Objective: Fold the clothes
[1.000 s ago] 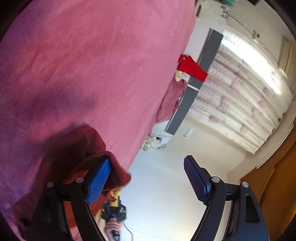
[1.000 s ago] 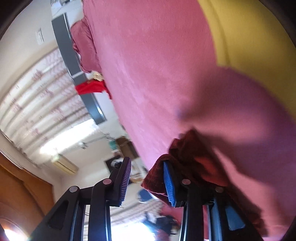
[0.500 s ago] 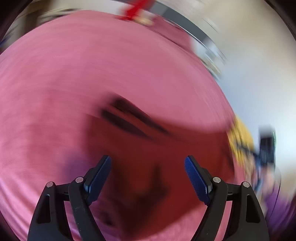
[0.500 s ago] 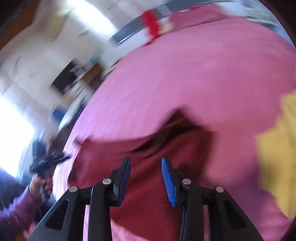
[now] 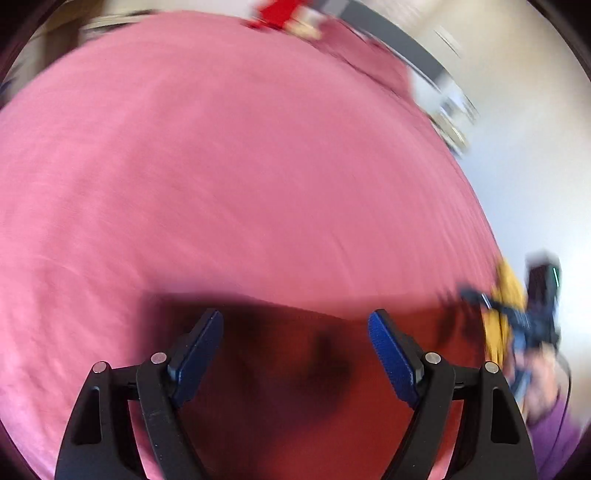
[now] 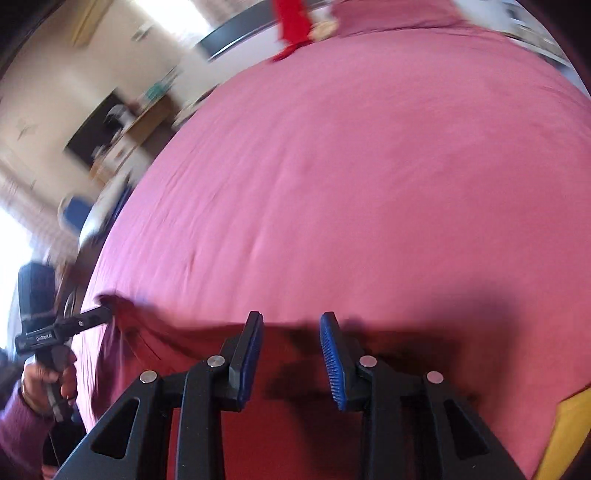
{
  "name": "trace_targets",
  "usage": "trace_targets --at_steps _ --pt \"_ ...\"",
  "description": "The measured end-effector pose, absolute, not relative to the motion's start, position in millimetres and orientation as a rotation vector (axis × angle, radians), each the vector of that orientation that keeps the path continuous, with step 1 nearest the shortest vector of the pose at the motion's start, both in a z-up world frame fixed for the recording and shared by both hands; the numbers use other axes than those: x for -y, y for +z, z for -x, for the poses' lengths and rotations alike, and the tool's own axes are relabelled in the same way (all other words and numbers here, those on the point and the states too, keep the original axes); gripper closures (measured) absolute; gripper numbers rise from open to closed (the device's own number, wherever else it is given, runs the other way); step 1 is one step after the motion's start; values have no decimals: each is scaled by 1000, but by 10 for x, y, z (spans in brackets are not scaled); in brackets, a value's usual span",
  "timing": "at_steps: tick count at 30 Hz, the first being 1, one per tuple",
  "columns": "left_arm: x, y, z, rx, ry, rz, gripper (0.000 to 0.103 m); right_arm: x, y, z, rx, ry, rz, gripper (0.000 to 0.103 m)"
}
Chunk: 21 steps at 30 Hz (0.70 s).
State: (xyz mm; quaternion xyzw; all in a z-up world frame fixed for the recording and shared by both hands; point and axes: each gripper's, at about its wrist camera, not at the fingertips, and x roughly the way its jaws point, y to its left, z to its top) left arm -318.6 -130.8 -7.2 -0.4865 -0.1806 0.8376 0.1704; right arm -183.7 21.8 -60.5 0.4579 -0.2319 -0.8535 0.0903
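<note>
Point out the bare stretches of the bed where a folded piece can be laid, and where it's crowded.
Free: the broad pink bedspread between the dark red garment at the near edge and the bright red item by the far end. Crowded: the near edge, where that garment lies under both sets of jaws, and the near right corner with the yellow cloth.

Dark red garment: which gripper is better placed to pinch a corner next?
Left, probably: the left gripper is wide open, its tip at the dark red garment's left corner; the right gripper sits mid-edge, narrower.
</note>
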Motion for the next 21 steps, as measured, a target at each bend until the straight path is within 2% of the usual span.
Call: trace_targets --at_steps 3,7,11,14,17,20,21 --pt "1590 2 2979 571 2418 1293 21 -431 -415 1582 754 -2592 -1258 70" --pt "1815 -215 2284 424 2385 1315 21 -706 -338 873 855 -2586 -1181 69" --pt "1997 -566 1716 420 2303 1397 21 -797 -549 99 947 -2493 -1208 68" --pt "2019 -764 1374 449 2259 1422 21 -723 -767 -290 946 -2433 -1284 68" --pt "1955 -743 1243 484 2256 1328 21 -601 -971 -428 967 -2376 -1343 68" --pt "1833 -777 1267 536 2214 1310 20 -403 -1073 -423 876 -2368 -1383 66" --pt "1776 -799 1287 488 2239 1325 20 -329 -1082 -407 832 -2365 -1376 68"
